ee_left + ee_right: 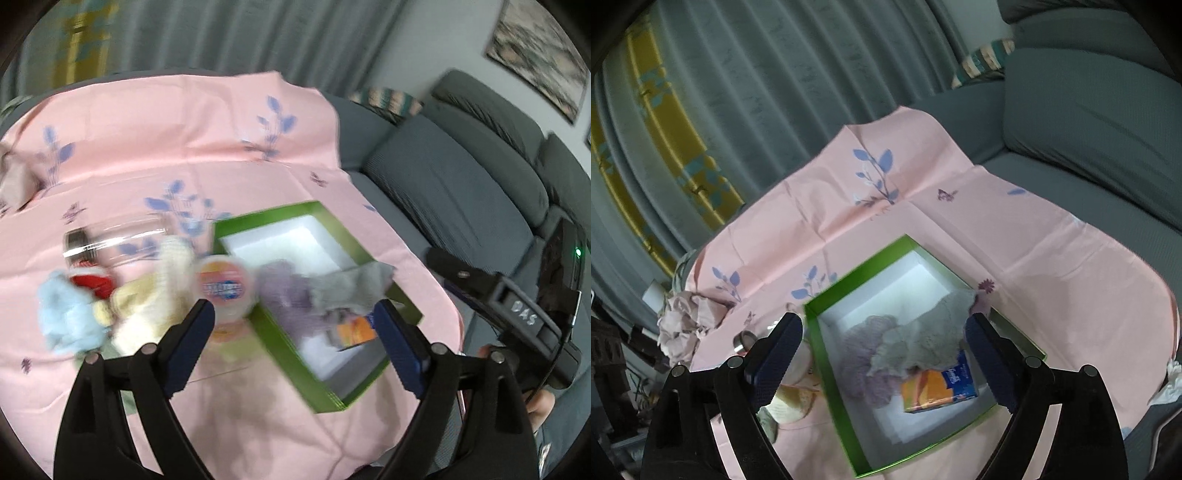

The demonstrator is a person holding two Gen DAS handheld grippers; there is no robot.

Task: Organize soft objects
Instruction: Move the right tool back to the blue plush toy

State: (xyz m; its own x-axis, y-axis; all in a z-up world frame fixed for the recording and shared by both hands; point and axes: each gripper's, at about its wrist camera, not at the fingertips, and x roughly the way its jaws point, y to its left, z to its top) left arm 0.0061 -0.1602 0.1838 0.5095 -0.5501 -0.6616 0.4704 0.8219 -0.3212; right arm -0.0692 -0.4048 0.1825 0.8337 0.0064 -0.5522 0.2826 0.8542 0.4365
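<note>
A green box [280,343] with a white inside sits on a pink cloth-covered surface. In it lie a purple knitted cloth [291,295], a grey cloth [343,288] draped over the far rim, and an orange carton [356,326]. My left gripper [293,310] hovers open above the box's left wall, with nothing between its fingers. Left of the box lie a light blue soft toy [68,317], a cream one [147,306] and a red piece [92,284]. My right gripper [884,325] is open and empty over the box [827,354], above the grey cloth [927,339], purple cloth [864,350] and carton [938,387].
A round tub [225,290] with an orange and blue label stands against the box's left wall. A clear jar [110,240] lies behind the toys. A crumpled pale cloth [683,328] sits at the cloth's left edge. A grey sofa [461,184] and curtains [775,92] surround the surface.
</note>
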